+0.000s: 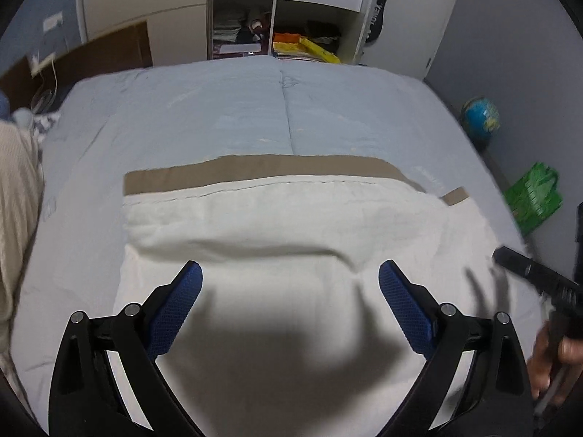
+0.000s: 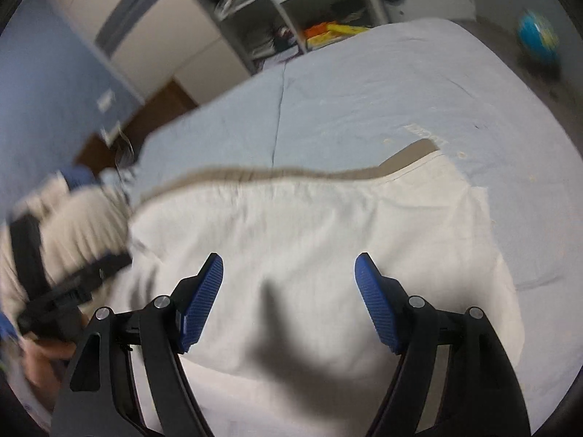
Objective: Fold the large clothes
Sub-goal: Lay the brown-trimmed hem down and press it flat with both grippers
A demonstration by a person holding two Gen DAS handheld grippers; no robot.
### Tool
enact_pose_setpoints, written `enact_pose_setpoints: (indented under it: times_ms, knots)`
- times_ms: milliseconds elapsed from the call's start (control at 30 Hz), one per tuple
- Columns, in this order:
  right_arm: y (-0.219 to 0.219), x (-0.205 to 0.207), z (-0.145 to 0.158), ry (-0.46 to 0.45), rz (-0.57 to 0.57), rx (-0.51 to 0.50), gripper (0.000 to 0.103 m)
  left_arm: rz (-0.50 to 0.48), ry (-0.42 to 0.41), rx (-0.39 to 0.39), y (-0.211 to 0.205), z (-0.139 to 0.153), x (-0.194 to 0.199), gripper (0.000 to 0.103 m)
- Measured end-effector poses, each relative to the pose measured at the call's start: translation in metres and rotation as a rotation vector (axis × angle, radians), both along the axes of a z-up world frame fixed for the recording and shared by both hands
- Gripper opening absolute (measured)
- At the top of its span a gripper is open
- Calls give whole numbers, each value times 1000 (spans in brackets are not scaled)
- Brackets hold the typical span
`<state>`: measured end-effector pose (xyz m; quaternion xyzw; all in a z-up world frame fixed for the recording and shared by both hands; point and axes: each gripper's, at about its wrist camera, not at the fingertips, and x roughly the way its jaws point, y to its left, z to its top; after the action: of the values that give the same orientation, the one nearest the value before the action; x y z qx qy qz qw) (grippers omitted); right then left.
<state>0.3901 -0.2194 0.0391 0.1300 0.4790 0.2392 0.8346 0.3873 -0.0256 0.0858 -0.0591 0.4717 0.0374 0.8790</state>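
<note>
A large cream cloth (image 1: 273, 218) with a tan band along its far edge lies folded over on the light blue bed (image 1: 218, 116). My left gripper (image 1: 289, 269) hovers above the cloth's near part, open, with nothing between its blue pads. In the right wrist view the same cloth (image 2: 309, 218) spreads below my right gripper (image 2: 289, 262), which is also open and empty and is not touching it. Both grippers cast dark shadows on the cloth. A hand (image 1: 554, 357) holding the other tool shows blurred at the right edge of the left wrist view.
Beyond the bed's far end stands a white shelf unit (image 1: 247, 18) with clothes and yellow boxes. A globe (image 1: 479, 116) and a green bag (image 1: 532, 200) sit on the floor to the right. A cream knitted fabric (image 1: 14, 200) lies at the bed's left edge.
</note>
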Motion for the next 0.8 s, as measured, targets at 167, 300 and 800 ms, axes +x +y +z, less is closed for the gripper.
enact_pose_setpoints:
  times_ms: [167,300,800]
  knots:
    - [34,-4,-33,-88,40,-171,73,50,91,45,6,-54,21,87]
    - [46,-4,-59,-178,86,-281,78,60,88,49,16,-83,22,90]
    - [58,13,-102,-161,105,-337,79,54,117,58,22,-115,33,97]
